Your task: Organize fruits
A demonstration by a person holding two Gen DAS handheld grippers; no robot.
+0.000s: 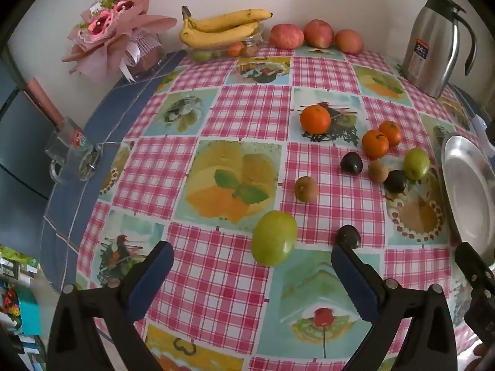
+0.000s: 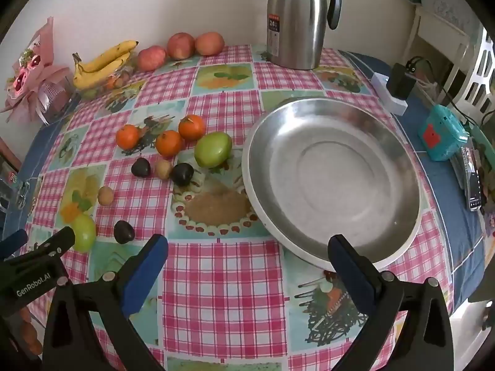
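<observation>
Loose fruit lies on the checked tablecloth [image 1: 247,117]: three oranges [image 1: 315,118], two green fruits [image 1: 274,237] [image 2: 213,149], dark plums [image 1: 348,236] and small brown fruits [image 1: 306,188]. My left gripper [image 1: 252,270] is open and empty, just short of the near green fruit, its right finger beside a dark plum. My right gripper [image 2: 247,261] is open and empty over the cloth, its right finger at the near rim of the empty steel plate [image 2: 334,179]. The same fruits show left of the plate in the right wrist view.
Bananas [image 1: 221,26] on a clear tub and three apples [image 1: 318,33] sit along the back wall. A steel thermos jug [image 2: 297,18] stands behind the plate. A pink bouquet [image 1: 114,31] and a glass mug [image 1: 71,154] are at the left; a charger and teal box [image 2: 441,137] at the right.
</observation>
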